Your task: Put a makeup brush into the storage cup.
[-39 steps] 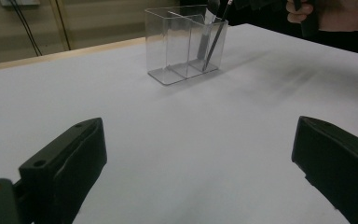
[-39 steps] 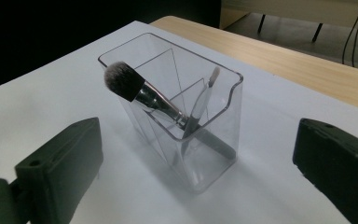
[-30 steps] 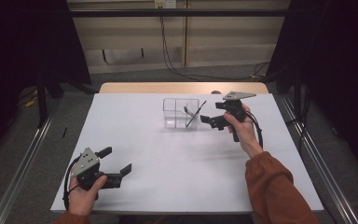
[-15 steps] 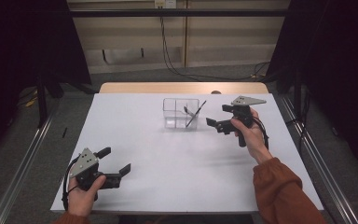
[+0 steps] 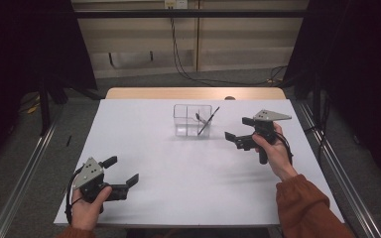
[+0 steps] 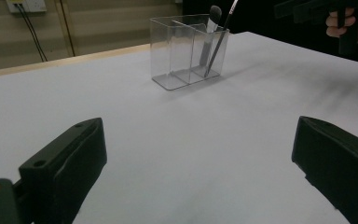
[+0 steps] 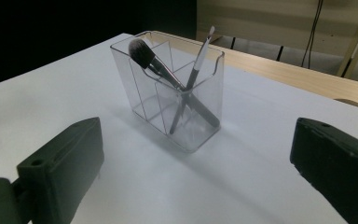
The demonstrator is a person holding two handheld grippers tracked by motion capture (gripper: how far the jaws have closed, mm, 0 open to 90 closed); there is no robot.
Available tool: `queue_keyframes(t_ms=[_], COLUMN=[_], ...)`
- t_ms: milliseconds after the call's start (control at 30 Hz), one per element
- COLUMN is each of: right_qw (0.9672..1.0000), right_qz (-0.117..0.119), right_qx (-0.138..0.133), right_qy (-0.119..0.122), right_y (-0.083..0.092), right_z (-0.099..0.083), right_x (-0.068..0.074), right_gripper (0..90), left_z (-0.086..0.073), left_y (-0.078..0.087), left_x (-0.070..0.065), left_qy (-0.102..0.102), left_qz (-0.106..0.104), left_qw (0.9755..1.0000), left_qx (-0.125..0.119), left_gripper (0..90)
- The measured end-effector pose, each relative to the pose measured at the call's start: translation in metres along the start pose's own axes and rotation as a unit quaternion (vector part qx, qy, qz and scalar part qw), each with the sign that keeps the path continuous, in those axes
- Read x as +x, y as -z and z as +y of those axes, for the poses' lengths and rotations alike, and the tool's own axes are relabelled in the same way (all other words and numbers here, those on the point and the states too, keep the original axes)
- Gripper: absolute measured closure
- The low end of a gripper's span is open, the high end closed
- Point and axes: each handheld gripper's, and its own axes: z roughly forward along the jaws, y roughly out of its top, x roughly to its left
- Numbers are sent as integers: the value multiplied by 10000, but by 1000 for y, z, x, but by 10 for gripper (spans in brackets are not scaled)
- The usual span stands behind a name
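Broadly, largest first.
Table (image 5: 178,163): white sheet filling the frame's centre.
Organizer (image 5: 192,120): clear plastic, three compartments, upper centre of the high view; probably light, rigid, slick-walled, prone to sliding or tipping.
Right gripper (image 5: 239,133): just right of the organizer, jaws spread wide, empty.
Left gripper (image 5: 121,171): lower left, jaws parted, empty.
Makeup brush (image 7: 168,74): leans in the end compartment; light, stiff handle, soft head; grip the handle.
Thin brush (image 7: 193,74): crosses it; slender, take the upper stem.
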Motion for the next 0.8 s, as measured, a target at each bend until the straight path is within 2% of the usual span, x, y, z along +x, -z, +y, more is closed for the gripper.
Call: queue_keyframes(t_ms=[267, 367, 433, 500, 800], right_qw=[9999, 9999, 9998, 9997, 9993], right_qz=[-118, -129, -73, -140, -229], right_qx=[-94, -114, -171, -211, -291], right_qy=[-17, 6, -76, -16, -44], right_y=[17, 22, 26, 30, 44], right_z=[-6, -11, -14, -18, -35], right_x=[3, 5, 7, 7, 11], right_gripper=[27, 29, 29, 29, 23], left_z=[0, 0, 0, 0, 0], left_y=[0, 1, 0, 0, 1], left_x=[-1, -1, -1, -1, -2], left_qy=[-19, -14, 17, 5, 1], left_qz=[-5, 5, 11, 8, -25], left_qw=[10000, 10000, 10000, 10000, 10000], left_qx=[-11, -13, -7, -2, -47], left_gripper=[31, 31, 31, 31, 31])
